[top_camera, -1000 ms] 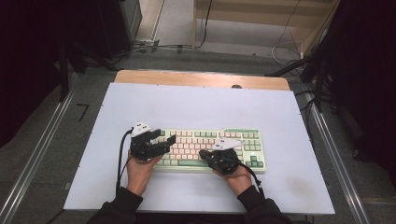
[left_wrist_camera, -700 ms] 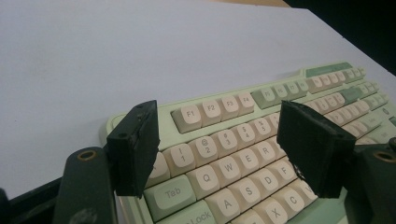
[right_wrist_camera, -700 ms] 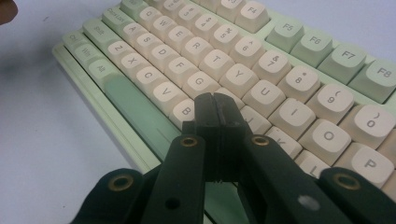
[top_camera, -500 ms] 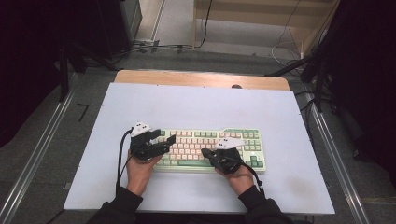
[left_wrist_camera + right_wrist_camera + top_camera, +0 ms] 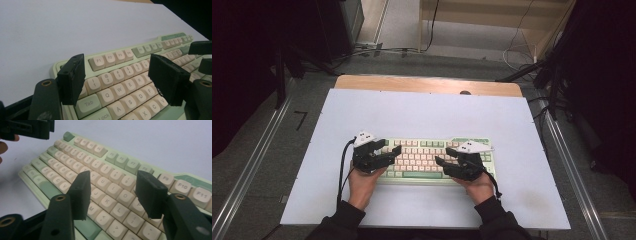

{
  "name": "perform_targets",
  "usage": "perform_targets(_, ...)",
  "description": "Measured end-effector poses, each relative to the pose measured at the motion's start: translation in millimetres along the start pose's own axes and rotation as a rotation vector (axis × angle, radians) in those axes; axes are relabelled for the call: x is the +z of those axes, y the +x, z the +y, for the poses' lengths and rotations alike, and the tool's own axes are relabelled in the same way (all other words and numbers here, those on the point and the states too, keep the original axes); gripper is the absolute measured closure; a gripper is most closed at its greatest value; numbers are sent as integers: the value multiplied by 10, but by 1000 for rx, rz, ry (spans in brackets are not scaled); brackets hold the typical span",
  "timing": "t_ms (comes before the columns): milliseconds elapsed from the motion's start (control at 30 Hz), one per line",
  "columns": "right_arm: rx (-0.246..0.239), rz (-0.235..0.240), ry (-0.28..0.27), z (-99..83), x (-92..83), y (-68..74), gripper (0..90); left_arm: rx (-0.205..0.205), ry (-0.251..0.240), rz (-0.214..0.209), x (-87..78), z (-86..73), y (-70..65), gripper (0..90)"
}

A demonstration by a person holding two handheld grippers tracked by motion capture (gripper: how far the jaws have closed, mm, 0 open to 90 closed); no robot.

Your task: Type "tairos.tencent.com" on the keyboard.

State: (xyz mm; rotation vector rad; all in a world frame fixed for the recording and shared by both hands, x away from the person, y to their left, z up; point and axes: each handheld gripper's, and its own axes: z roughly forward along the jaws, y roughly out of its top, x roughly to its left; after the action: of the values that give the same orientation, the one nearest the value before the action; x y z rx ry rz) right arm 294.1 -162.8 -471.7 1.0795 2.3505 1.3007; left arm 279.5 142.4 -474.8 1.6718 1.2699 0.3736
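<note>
A green keyboard (image 5: pixel 422 155) with cream keys lies on the white table near the front edge. My left gripper (image 5: pixel 393 154) hovers over its left end, jaws open and pointing right. In the left gripper view the left gripper (image 5: pixel 120 80) spans the number and letter rows of the keyboard (image 5: pixel 110 58) with nothing between its pads. My right gripper (image 5: pixel 443 156) hangs over the right half, pointing left. Its jaws have just been opening. In the right gripper view the right gripper (image 5: pixel 113 192) stands apart above the keyboard (image 5: pixel 100 157), holding nothing.
The white sheet (image 5: pixel 422 115) covers the table, with a wooden strip (image 5: pixel 427 84) at the far edge. Metal rails (image 5: pixel 257 165) run along both sides. Cables lie on the floor beyond. The left gripper (image 5: pixel 27 128) sits at the top left of the right gripper view.
The right gripper's jaws have spread apart from shut, and the hand has shifted a little and lifted slightly. The left gripper has stayed still.
</note>
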Motion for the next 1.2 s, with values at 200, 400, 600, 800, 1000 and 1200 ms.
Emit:
perform_targets(200, 39, -11, 9, -1, -24, -87, 342, 6, 2, -11, 18, -3, -31, 302)
perform_targets(400, 51, -17, -1, 0, -43, -107, 341, 28, 12, -29, 84, -3, -121, 325)
perform_targets(600, 52, -19, 3, -3, -39, -103, 344, 62, 33, -75, 195, 2, -221, 532)
perform_targets(800, 56, -22, 6, -7, -37, -102, 355, 89, 96, -133, 337, 5, -296, 818)
perform_targets(1000, 54, -19, 15, -13, -27, -102, 360, 105, 141, -152, 440, -10, -344, 900)
perform_targets(1200, 54, -20, 17, -16, -21, -95, 365, 100, 163, -161, 499, -13, -356, 900)
